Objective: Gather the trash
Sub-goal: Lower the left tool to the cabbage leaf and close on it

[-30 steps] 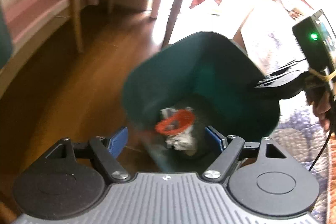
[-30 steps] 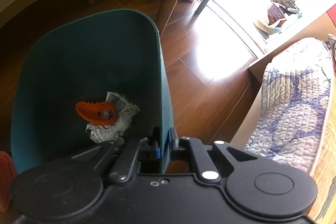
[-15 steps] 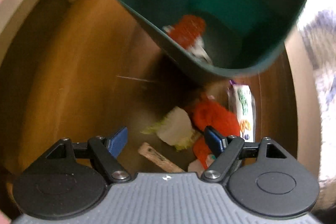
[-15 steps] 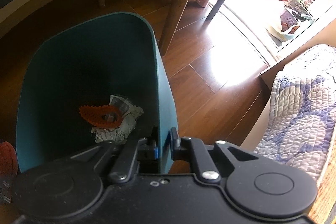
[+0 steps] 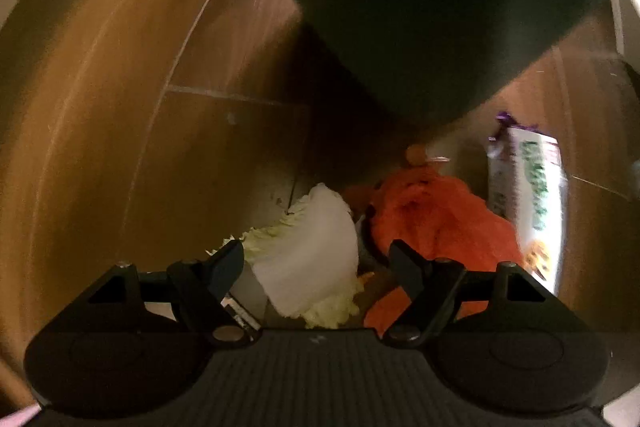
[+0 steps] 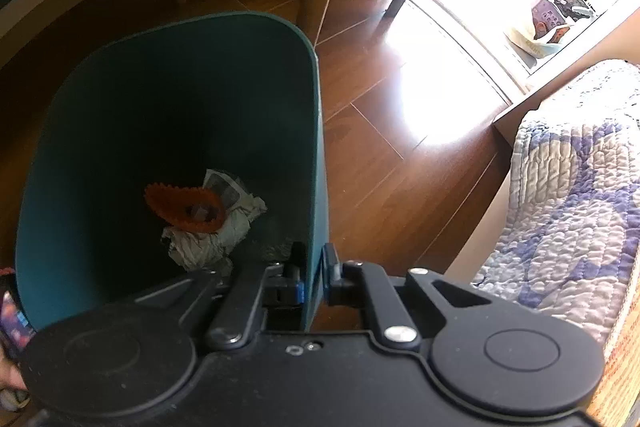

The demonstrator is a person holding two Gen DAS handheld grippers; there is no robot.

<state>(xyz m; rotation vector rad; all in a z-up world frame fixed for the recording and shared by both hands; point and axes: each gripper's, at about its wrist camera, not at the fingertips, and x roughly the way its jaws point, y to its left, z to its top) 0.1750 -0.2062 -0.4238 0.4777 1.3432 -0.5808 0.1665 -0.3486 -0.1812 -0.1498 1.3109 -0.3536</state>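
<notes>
Landmark: the bin [image 6: 168,131], a teal container standing on the wood floor [image 5: 120,107].

Left of the bin's base, in the left wrist view: the left gripper [image 5: 316,263] points down at a heap of trash, jaws wide apart and empty. A pale cabbage leaf [image 5: 308,247] lies between the two fingers, not touched by either. A flat strip [image 5: 244,307] shows partly under the left finger. Just right of the leaf lies an orange net [image 5: 436,223], and right of that a printed wrapper [image 5: 524,187]. All four lie on the floor close under the bin's dark outer wall. The picture is blurred, so finer contact cannot be read.

Inside the bin, in the right wrist view: crumpled paper [image 6: 216,239] with an orange ring [image 6: 184,207] on top rests on the bottom.

On the bin's right rim: the right gripper [image 6: 314,279] is clamped on the wall, one finger inside and one outside.

Step in hand, by judgement: approach for pick-up of the next item, probably the leaf. Next move calls for:
1. Lowering until the fingers straddle the leaf.
2. Closing gently; the leaf looks soft and may tear.
3. Lifting clear over the rim and releasing inside.
</notes>
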